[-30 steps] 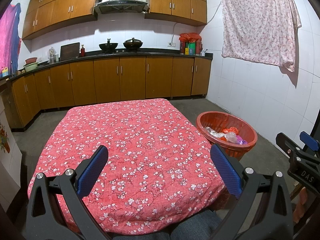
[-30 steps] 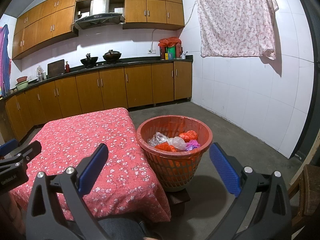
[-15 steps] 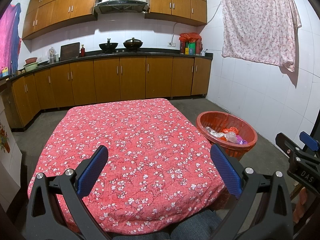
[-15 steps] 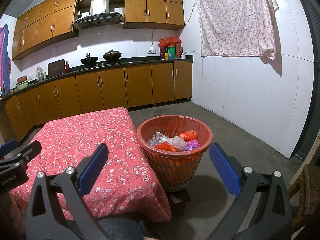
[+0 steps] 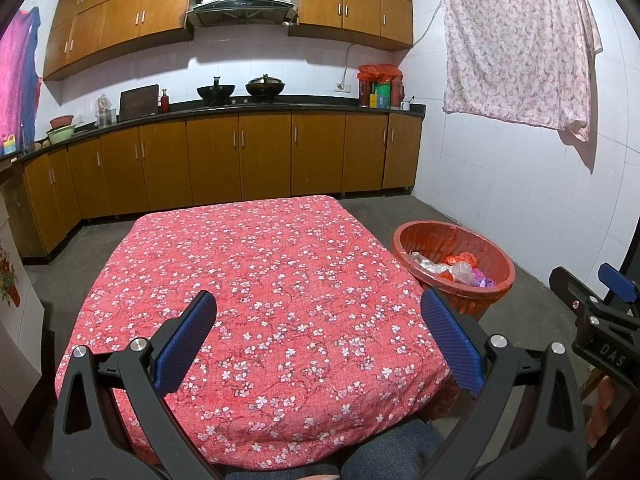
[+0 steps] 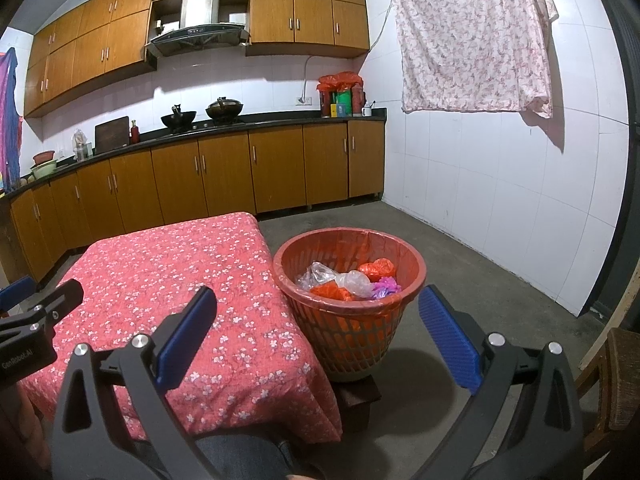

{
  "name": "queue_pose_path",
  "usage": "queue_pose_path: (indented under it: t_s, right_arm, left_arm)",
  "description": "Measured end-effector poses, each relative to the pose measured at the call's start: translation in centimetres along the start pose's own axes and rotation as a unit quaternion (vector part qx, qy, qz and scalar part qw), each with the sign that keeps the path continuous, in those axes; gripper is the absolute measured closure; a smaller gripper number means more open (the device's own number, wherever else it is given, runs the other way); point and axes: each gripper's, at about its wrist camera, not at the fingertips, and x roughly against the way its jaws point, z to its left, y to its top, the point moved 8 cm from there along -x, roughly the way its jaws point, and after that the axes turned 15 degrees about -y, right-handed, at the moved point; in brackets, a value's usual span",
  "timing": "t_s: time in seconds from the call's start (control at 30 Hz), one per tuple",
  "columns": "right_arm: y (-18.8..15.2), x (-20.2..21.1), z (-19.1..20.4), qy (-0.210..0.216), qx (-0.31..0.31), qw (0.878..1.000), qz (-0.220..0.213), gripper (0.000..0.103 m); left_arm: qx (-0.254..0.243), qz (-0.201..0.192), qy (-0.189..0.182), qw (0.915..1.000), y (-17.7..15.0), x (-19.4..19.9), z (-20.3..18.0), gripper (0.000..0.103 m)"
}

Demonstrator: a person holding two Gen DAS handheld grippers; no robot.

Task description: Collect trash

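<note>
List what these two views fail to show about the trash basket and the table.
- Basket bottom, both views: bagged trash covers it.
- Basket's lower part, left wrist view: the table edge and a hand-held gripper finger hide it.
- Under the table, both views: tablecloth drapes over it.
- Basket's stand, right wrist view: mostly hidden below the basket.

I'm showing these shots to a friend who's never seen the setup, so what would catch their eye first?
Probably the red floral tablecloth filling the middle of the left wrist view, with nothing lying on it. Next, the red basket beside the table's right edge, holding crumpled orange, clear and purple plastic bags. Both the left claw and right claw are open and hold nothing.
</note>
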Motion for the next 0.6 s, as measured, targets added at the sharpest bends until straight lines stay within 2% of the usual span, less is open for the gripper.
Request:
queue_pose_path:
  t_s: [0.6]
  right_arm:
    - [-0.16,-0.03,-0.08,-0.001,0.001,1.0,0.0,0.004]
  left_arm:
    - [0.003,0.003,0.003,1.0,0.11,-0.45,0.39,0.002]
